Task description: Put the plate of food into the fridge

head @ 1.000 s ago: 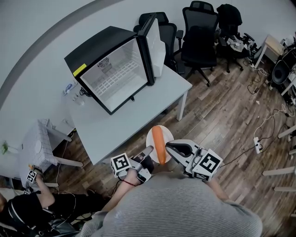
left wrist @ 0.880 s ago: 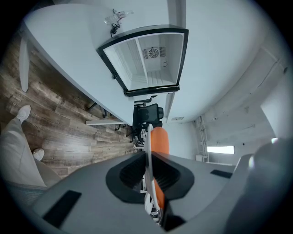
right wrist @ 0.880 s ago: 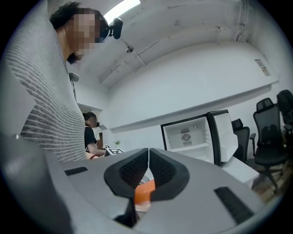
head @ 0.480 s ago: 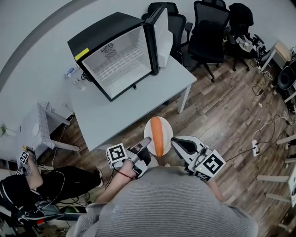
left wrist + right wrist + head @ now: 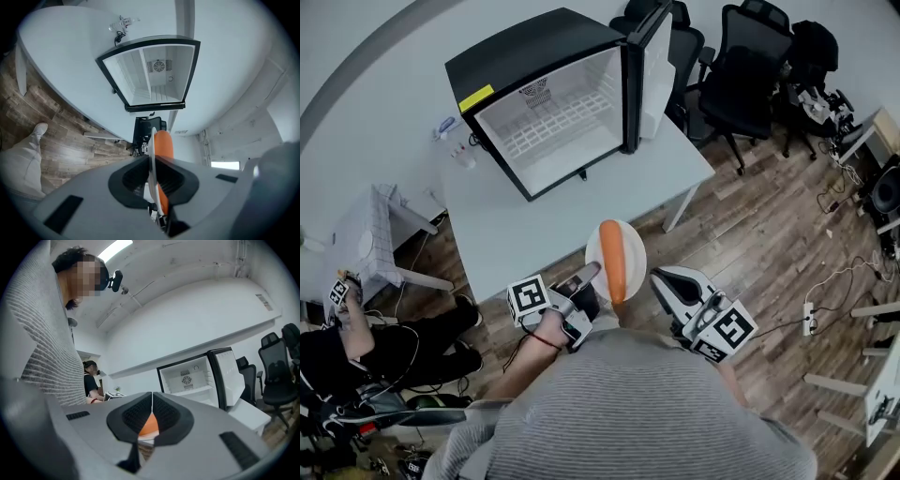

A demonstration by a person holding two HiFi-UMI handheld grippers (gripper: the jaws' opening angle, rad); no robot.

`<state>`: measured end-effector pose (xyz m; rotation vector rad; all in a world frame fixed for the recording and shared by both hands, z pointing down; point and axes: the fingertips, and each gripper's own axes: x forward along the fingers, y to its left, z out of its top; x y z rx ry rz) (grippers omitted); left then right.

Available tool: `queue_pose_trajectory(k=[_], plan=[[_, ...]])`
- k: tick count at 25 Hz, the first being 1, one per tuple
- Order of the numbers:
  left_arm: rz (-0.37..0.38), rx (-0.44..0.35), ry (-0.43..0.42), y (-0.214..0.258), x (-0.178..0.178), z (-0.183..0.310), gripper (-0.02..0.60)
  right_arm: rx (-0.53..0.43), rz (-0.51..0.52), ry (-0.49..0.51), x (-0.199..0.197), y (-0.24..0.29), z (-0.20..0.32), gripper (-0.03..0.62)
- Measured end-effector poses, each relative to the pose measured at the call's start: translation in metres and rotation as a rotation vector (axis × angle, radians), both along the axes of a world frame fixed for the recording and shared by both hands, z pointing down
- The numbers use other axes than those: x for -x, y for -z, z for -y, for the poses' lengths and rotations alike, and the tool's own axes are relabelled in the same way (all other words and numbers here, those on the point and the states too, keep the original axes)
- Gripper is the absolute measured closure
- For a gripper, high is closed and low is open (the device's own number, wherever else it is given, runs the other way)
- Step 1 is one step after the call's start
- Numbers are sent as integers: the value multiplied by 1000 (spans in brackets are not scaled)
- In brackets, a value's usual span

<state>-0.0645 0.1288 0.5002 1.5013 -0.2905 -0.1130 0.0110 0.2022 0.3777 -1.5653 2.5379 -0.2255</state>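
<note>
Claws differed in state. The left claw (image 5: 584,276) (image 5: 152,159) was clenched on the near rim of a round white plate (image 5: 636,246) (image 5: 150,149), holding it edge-on between the pads. A long orange carrot-like piece of food (image 5: 613,262) (image 5: 164,144) lay along the plate. The plate hung above the wooden floor (image 5: 750,216), just off the near edge of the pale grey surface (image 5: 525,234). The right claw (image 5: 662,280) (image 5: 152,397) sat just right of the plate with its pads pressed together and nothing between them. On the far part of the surface stood a small black fridge with a white interior (image 5: 525,56) (image 5: 150,75) (image 5: 187,376), its door (image 5: 654,70) swung open to the right. Black office chairs (image 5: 750,66) stood at the far right, and a seated person in dark clothes (image 5: 366,347) was at the near left.
</note>
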Motion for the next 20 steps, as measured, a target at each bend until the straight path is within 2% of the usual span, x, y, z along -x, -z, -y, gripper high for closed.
queue_pose_trajectory(k=[9, 15, 20], plan=[[33, -4, 18, 6, -8, 74, 545, -5, 8, 40, -14, 9, 87, 580], [-12, 0, 45, 13, -15, 116, 545, 25, 13, 53, -22, 2, 127, 580], [-13, 3, 59, 12, -8, 148, 545, 22, 14, 49, -23, 5, 163, 579]])
